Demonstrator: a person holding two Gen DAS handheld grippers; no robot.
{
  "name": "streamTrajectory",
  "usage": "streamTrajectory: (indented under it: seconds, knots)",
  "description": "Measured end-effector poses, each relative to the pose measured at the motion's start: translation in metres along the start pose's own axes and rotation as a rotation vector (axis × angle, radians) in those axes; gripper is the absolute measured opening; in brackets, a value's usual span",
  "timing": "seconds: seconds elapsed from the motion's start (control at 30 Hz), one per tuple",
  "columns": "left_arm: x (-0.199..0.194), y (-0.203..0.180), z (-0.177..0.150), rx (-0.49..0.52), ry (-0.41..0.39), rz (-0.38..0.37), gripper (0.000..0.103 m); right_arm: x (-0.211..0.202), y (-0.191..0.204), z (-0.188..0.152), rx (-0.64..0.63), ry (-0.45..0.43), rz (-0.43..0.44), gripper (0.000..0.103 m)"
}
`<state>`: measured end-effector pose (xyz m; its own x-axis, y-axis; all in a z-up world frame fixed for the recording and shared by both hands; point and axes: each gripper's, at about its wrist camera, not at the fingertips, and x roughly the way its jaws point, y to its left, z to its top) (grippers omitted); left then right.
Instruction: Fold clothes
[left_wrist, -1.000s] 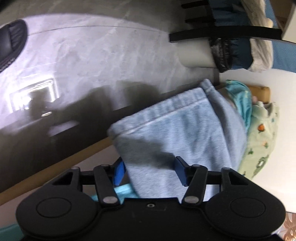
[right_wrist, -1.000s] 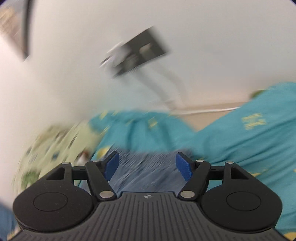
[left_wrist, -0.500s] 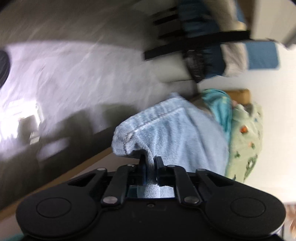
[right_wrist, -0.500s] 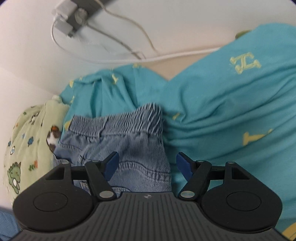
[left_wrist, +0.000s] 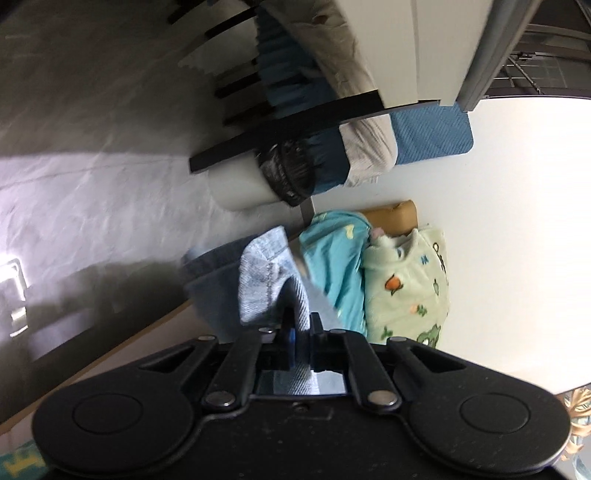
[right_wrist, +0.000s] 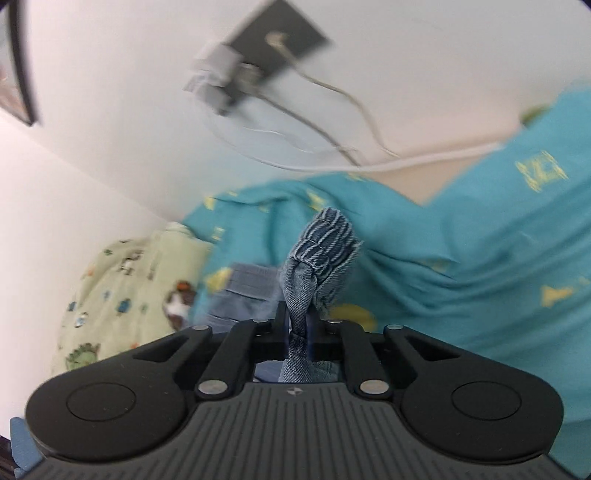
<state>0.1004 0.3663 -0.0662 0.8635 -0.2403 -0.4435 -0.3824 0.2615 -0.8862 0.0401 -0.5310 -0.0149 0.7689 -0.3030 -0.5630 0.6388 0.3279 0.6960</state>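
- My left tool (left_wrist: 299, 338) has its jaws pinched tight on a hem end of the denim pants (left_wrist: 271, 275); the cloth bunches up out of the clamp and some pokes through behind it.
- My right tool (right_wrist: 299, 325) is clamped just as tight on the gathered elastic waistband (right_wrist: 325, 240), which stands up in a twisted wad between the jaws.
- So the pants hang between my two tools, lifted above the teal garment (right_wrist: 461, 251) and near the pale green printed garment (left_wrist: 406, 284) in the pile.
- My read: I'm in the lift-and-spread part of the fold, though one look can't tell me whether this is opening the pants out or carrying them over to close a fold.
- To do it well, I want even tension between both tools so the denim hangs flat, not roped.
- The waistband grip looks twisted; a turn of my right wrist should take the spiral out before the cloth lands.
- I want both clamps firm; denim is heavy and a thin pinch could slip.
- I watch that the pants clear the teal garment, so I don't drag it along.
- The white cable (right_wrist: 406, 160) along the wall sits beyond the pile; I stay away from it.
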Motion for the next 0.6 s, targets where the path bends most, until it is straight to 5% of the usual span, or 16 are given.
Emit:
streamTrajectory:
  seconds: [0.33,0.6]
  knots:
    - [0.118,-0.069,0.037,0.025,-0.04,0.123,0.005,0.107,0.137,0.015,-0.196,-0.03,0.021,0.008]
    - [0.228,-0.088,0.045,0.161,-0.027,0.247,0.006,0.221,0.157,-0.013,-0.359,-0.036,-0.066,0.009]
